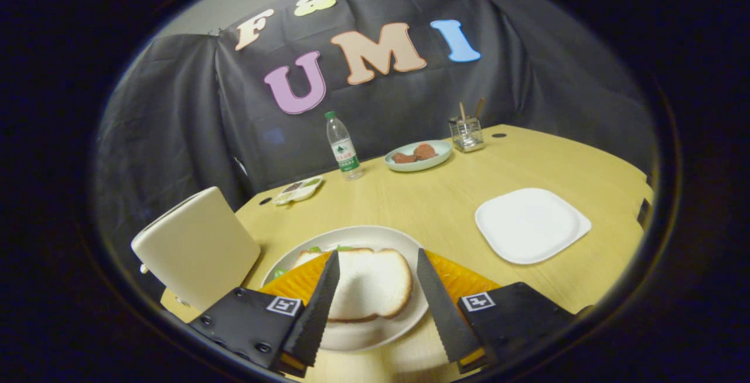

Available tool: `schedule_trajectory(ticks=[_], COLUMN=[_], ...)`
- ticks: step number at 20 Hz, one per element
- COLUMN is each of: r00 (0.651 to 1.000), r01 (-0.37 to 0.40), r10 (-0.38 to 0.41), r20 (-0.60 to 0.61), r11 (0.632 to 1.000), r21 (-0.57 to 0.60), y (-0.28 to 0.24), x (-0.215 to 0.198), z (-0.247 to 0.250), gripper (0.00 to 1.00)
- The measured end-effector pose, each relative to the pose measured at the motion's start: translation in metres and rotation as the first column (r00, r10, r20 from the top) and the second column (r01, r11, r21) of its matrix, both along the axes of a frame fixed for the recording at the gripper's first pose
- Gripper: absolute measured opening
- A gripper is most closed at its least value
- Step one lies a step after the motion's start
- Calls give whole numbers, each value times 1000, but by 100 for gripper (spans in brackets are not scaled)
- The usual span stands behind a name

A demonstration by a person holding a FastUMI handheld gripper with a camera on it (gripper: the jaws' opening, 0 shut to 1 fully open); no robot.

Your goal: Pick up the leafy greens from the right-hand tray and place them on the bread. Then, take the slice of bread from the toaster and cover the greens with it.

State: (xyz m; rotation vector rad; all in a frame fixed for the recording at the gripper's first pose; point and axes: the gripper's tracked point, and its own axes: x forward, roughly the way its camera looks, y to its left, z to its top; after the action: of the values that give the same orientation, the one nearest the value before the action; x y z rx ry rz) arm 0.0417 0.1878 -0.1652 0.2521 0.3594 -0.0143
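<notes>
Quick count of what's on the wooden table (445, 207), left to right. One cream toaster (196, 248) at the near left edge, and I can't tell from here whether anything sits in its slot. Behind it, one small dish (299, 190) with some bits of food in it, too small to make out. One clear water bottle (343, 147) with a green cap and label stands upright close to the wall. One pale oval plate (419, 157) further back holds two reddish-brown pieces of something, maybe meat. Next to that, one clear holder (467, 133) with a couple of sticks poking out. Then one square white tray (530, 225) off to the right, nothing on it.

Closest to the camera is one round white plate (375, 324). It holds one slice of bread (369, 283) lying flat on top, and the leafy greens (280, 273) peek out from under it, little green bits showing at its far and left edges.

The gripper (375, 307) hangs over that plate with its fingers spread wide, gripping nothing. The top slice shows between the two fingers, with neither touching it as far as I can see.
</notes>
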Motion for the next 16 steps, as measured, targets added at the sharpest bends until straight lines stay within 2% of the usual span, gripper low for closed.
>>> schedule_trajectory(ticks=[6,8,11,16], r00=[980,976,968,952], r01=[-56,-58,-85,-107], r10=[76,89,114,156], r20=[182,200,222,264], r11=[992,986,987,976], r21=[-115,-155,-134,-192], y=[-9,-15,-12,-22], x=[9,11,12,24], z=[59,70,89,112], gripper=[98,98,98,98])
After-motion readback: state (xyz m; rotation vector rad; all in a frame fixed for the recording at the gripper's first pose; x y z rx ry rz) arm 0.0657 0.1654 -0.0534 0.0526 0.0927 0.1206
